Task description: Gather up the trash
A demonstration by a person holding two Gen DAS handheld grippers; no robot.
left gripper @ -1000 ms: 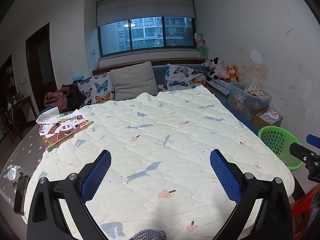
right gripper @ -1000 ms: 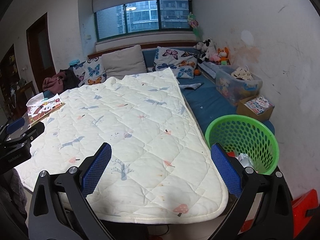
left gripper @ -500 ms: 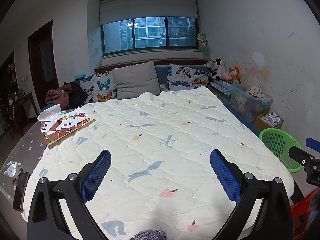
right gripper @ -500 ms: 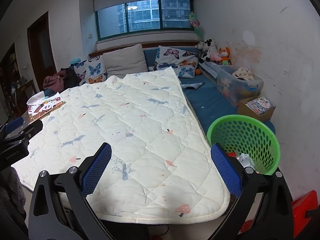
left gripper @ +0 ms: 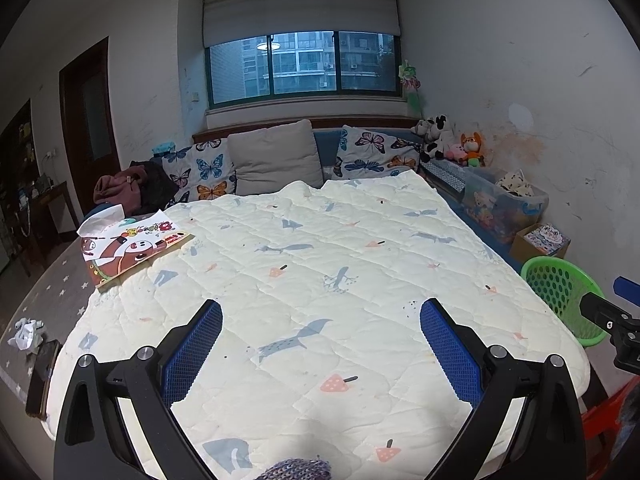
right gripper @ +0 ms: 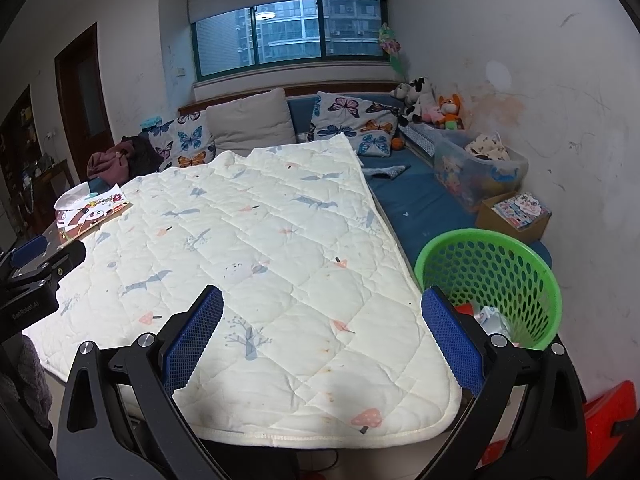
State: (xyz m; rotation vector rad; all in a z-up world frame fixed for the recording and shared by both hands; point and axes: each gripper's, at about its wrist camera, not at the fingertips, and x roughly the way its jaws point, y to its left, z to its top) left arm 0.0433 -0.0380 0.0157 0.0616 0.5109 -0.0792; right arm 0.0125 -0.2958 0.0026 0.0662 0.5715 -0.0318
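Trash [right gripper: 491,319] sits in the green basket [right gripper: 520,248] beside the bed. Both the left gripper [left gripper: 320,344] and right gripper [right gripper: 322,340] are wide open, holding nothing. No words are clear enough to read.

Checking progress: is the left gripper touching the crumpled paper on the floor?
Apart. The left wrist view shows the open left gripper over the quilt, crumpled paper far left.

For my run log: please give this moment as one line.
left claw: open, empty | right claw: open, empty | green basket: holds trash
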